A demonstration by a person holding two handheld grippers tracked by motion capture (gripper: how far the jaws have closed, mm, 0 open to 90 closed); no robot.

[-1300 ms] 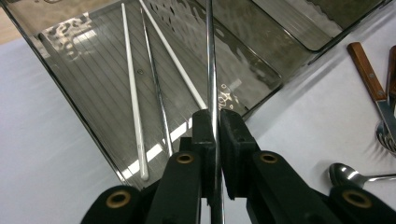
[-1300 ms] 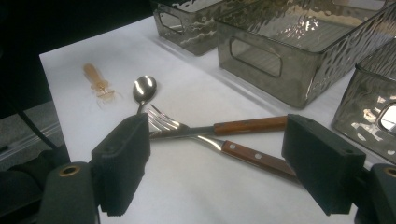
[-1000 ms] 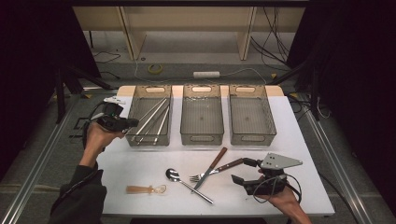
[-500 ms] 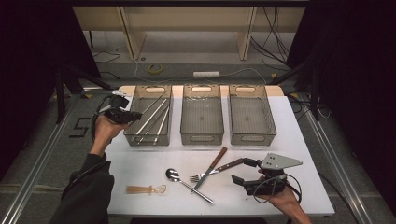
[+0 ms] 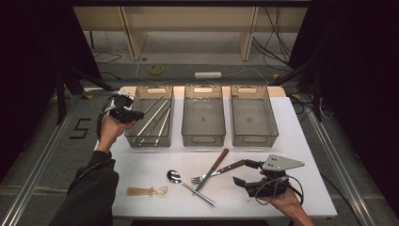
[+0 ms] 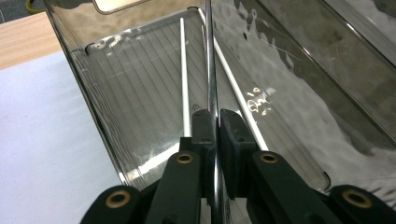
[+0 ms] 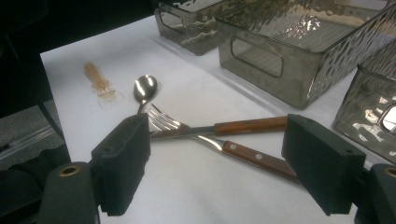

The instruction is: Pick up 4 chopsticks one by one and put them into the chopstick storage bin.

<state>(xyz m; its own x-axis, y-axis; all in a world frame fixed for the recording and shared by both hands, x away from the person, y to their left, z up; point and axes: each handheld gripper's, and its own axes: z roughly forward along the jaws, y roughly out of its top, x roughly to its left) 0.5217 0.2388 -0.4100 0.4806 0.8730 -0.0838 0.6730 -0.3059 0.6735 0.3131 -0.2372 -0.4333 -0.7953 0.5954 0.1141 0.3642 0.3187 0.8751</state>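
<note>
Left tongs [image 5: 134, 115], high view: held at the left rim of the left bin [image 5: 141, 140], closed on a metal rod [image 5: 151, 117] that slants across the bin; two more rods lie inside beside it. Right tongs [image 5: 244, 173], open, rest near the desk's [image 5: 301, 141] right front corner, pointing left at a fork [image 5: 211, 174] and a knife [image 5: 211, 171] that cross each other. A spoon [image 5: 188, 184] lies just left of them, and a small tan item [image 5: 146, 191] farther left. The middle bin [image 5: 203, 140] and right bin [image 5: 254, 140] stand beside the left one in a row.

Left tongs view: the tongs [image 6: 215, 135] clamp the rod [image 6: 210, 56], which runs straight up between the pads over the bin [image 6: 84, 79]. Two white rods [image 6: 184, 70] lie on the ribbed bin floor.

Right tongs view: the tongs [image 7: 217, 161] stand wide apart, nothing between the pads. Beyond them, the fork [image 7: 187, 128] and knife [image 7: 252, 156], both wooden-handled, cross on the desk [image 7: 187, 93]; the spoon [image 7: 144, 88] lies behind the fork's tines.
</note>
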